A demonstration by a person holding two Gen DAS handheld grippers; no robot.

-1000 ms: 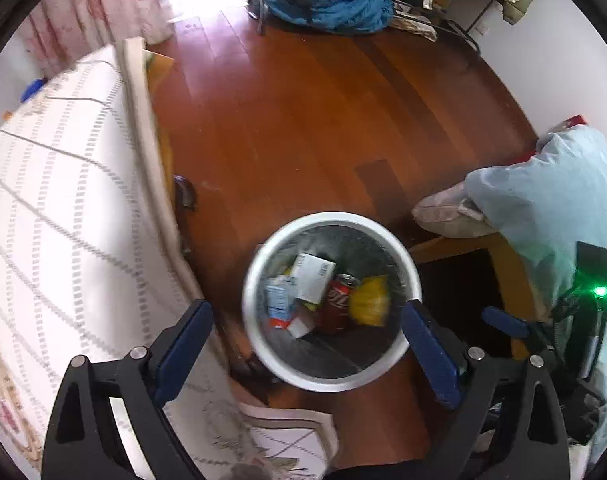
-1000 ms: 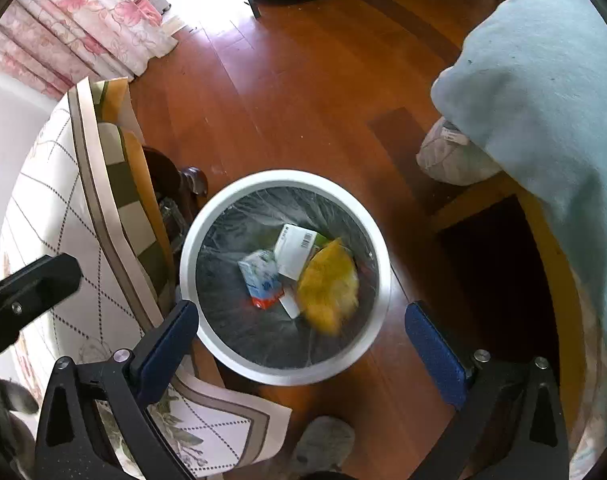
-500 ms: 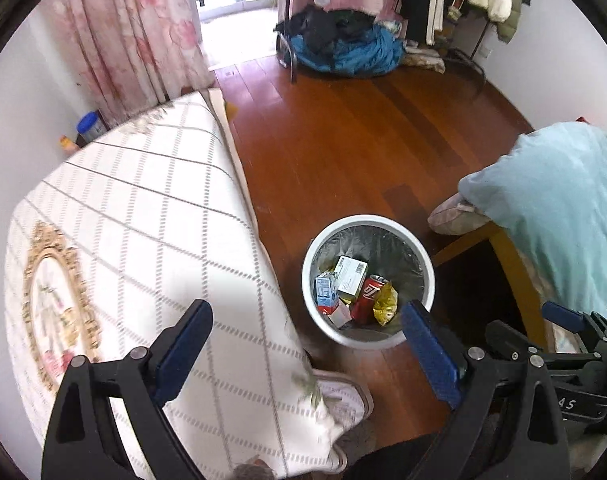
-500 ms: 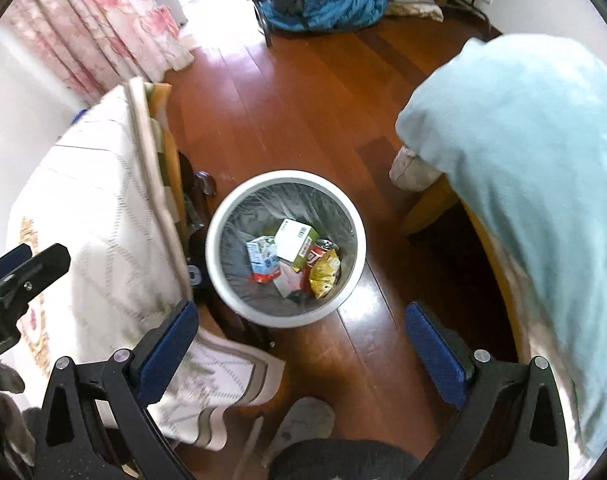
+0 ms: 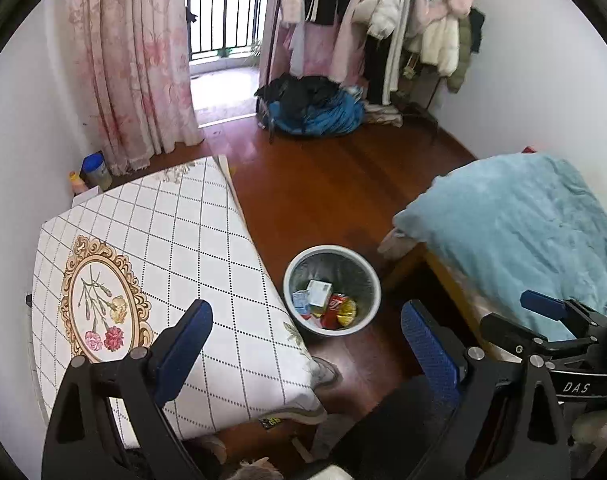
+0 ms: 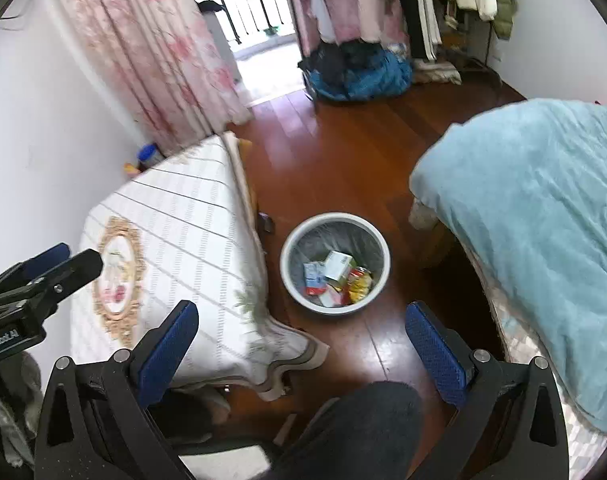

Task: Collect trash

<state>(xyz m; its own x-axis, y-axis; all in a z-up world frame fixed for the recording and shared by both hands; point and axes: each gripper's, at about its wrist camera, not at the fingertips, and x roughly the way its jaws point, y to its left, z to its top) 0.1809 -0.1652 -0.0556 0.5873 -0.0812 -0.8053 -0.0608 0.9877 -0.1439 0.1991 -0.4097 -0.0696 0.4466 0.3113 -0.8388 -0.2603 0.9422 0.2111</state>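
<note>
Trash sits gathered in the bin (image 5: 332, 290), which stands on the wooden floor (image 5: 335, 184) below and ahead of both grippers, between the cloth-covered worktop (image 5: 163, 264) and the bed with its blue blanket (image 5: 515, 236). Inside I can make out a small white box (image 6: 337, 265), a blue-and-white carton (image 6: 313, 276), a red can (image 5: 330, 312) and a yellow wrapper (image 6: 359, 282), lying loosely on one another against the dark liner.

The left gripper (image 5: 306, 344) hangs high above the worktop's near corner, jaws spread wide and holding nothing. The right gripper (image 6: 301, 344) is likewise released and empty, held well above the floor with the bin just ahead of its fingertips. In its view the left tool shows off to the left, over the worktop.

Both being empty and raised well clear of the bin reads to me as a drop finished, with the person standing back to look the room over. The worktop's patterned cloth shows no litter from here, nor does the open floor, so the collecting looks done or nearly so. A bottle and a jar sit in the corner far beyond the left gripper, by the curtain, but whether those count as trash I can't say.
</note>
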